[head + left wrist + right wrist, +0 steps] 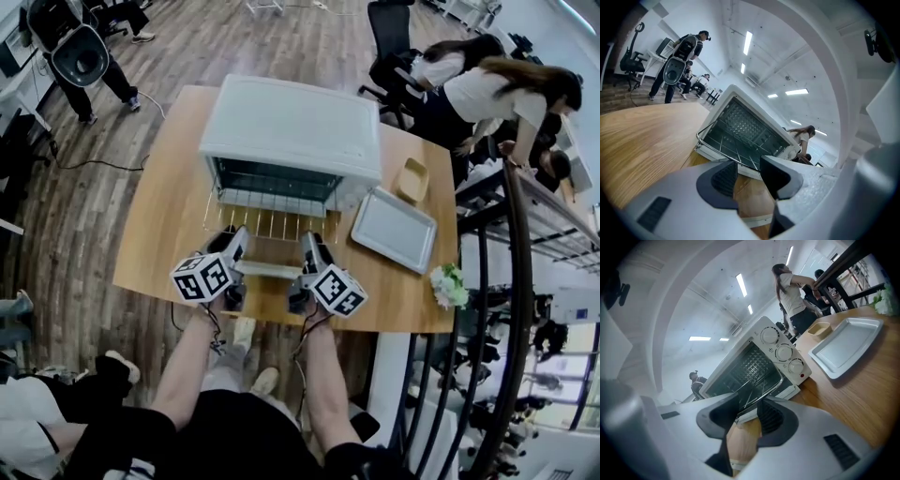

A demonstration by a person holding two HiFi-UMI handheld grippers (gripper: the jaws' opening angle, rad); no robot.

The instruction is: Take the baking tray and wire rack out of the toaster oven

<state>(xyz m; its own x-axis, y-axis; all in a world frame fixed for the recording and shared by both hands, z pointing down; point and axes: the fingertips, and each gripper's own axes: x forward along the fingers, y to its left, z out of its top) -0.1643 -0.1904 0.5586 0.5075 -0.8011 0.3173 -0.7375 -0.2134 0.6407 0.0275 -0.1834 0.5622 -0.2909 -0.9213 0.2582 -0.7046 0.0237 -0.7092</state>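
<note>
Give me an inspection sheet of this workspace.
Surface: wooden table, light grain.
Job's things: toaster oven, door open; wire rack partly drawn out; baking tray already on the table, right of the oven.
Clutter: small tan dish and white flowers near the right edge.
Grippers: left gripper and right gripper at the rack's front edge, jaws apart; no clamp seen.
Cables: thin leads hang from both grippers; black cable on the floor, left.
Surroundings: people nearby, office chair, black shelving at right.
</note>
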